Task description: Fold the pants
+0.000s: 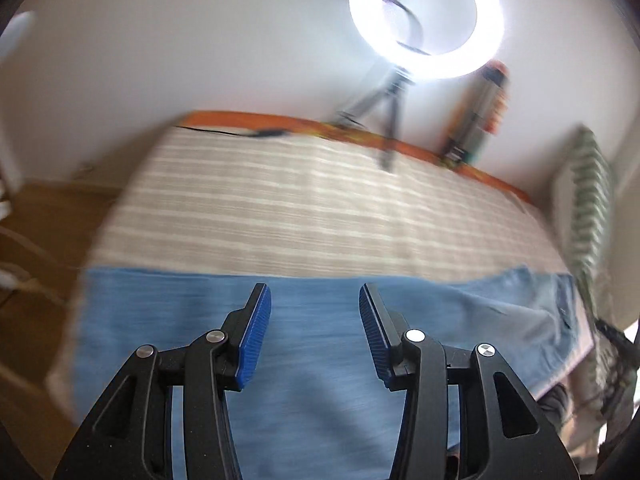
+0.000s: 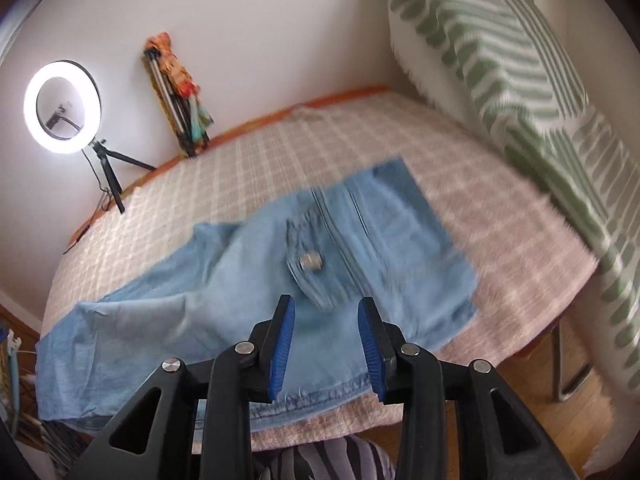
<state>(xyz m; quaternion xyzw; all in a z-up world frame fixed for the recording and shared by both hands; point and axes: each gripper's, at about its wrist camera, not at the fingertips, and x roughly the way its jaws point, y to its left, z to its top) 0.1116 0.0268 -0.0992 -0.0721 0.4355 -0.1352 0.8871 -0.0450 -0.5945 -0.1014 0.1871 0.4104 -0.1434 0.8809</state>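
Across the bed [image 2: 248, 152] with its beige-and-white checked woven cover lie your light blue denim pants [image 2: 224, 292], spread flat with the waistband end toward the green-and-white striped pillow [image 2: 500, 64] and the legs trailing off toward the lit white ring lamp on its small black tripod [image 2: 62, 106]. Your right hand-held gripper [image 2: 326, 344] hangs just above the near hem, blue pads parted, nothing between them, so it is released. Your left hand-held gripper [image 1: 314, 332] is the same story: jaws spread over a flat stretch of blue cloth, gripping nothing. In the right wrist view the silver button [image 2: 310, 261] and fly sit face up, and a hump of loose fabric bunches where the legs meet the seat. That hump is your trouble spot, I'd say: fold over it now and you trap a wrinkle in the stack. Watch the leg end too, since it looks to hang at or past the bed's edge by the lamp side, and the weight of it could drag the whole garment sideways as soon as you lift the other end. Both views are smeared with motion blur, so come in slower before you pinch; a fast grab could catch only the top layer, or snag the checked cover along with the denim.
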